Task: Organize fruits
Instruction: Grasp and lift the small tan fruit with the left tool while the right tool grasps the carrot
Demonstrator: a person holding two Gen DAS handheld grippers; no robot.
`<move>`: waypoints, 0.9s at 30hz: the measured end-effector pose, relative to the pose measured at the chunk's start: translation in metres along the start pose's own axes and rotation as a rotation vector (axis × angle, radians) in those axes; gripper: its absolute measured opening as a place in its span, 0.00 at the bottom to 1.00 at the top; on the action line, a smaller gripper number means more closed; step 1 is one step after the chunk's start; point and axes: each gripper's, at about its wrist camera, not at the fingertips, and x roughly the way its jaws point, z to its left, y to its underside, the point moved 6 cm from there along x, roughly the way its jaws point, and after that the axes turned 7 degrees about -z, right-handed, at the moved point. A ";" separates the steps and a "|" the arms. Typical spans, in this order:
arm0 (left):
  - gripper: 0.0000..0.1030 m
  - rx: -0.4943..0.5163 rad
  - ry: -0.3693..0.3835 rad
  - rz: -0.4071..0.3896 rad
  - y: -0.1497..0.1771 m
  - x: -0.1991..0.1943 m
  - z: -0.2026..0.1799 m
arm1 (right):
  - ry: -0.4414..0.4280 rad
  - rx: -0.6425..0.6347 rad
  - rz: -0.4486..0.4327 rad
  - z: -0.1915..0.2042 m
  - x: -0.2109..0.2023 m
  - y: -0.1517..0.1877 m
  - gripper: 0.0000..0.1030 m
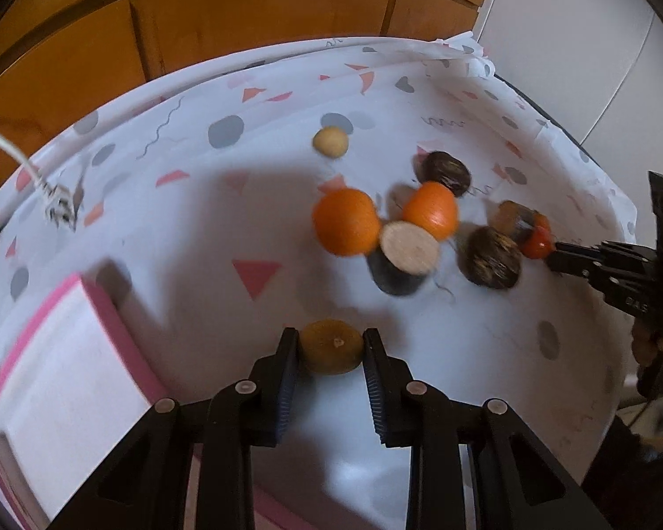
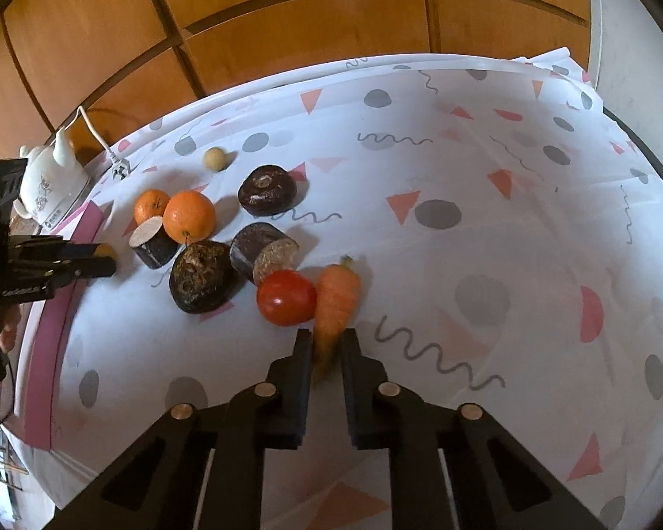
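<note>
The left gripper (image 1: 330, 349) was clenched on a brownish round fruit (image 1: 330, 346), held just above the patterned tablecloth (image 1: 199, 229) beside a pink-rimmed white box (image 1: 62, 380). The right gripper (image 2: 327, 344) had pinched the thin tip of a carrot (image 2: 337, 300), which lay touching a tomato (image 2: 286, 297). Two oranges (image 2: 188, 215) and dark root chunks (image 2: 203, 276) sat clustered nearby.

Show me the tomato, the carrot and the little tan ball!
tomato (image 2: 286, 297), right wrist view, middle of its red skin
carrot (image 2: 337, 298), right wrist view, thick orange body
little tan ball (image 2: 215, 158), right wrist view, its middle
</note>
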 end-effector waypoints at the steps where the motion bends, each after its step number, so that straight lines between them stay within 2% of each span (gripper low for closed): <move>1: 0.28 -0.005 -0.004 -0.004 0.003 -0.004 -0.003 | 0.006 -0.005 0.001 0.000 -0.001 0.001 0.12; 4: 0.28 -0.046 -0.006 -0.019 0.010 -0.014 -0.010 | 0.020 -0.009 0.008 0.001 -0.004 0.002 0.12; 10: 0.28 -0.128 -0.066 -0.052 0.030 -0.037 -0.024 | 0.034 -0.025 0.027 0.001 -0.010 0.010 0.12; 14: 0.28 -0.176 -0.123 -0.105 0.042 -0.051 -0.034 | 0.072 -0.043 0.023 0.005 0.000 0.002 0.18; 19: 0.28 -0.267 -0.184 -0.178 0.053 -0.066 -0.042 | 0.123 -0.077 0.009 0.011 0.005 0.001 0.16; 27: 0.28 -0.360 -0.287 -0.267 0.067 -0.091 -0.049 | 0.101 -0.070 0.001 0.017 -0.019 0.021 0.16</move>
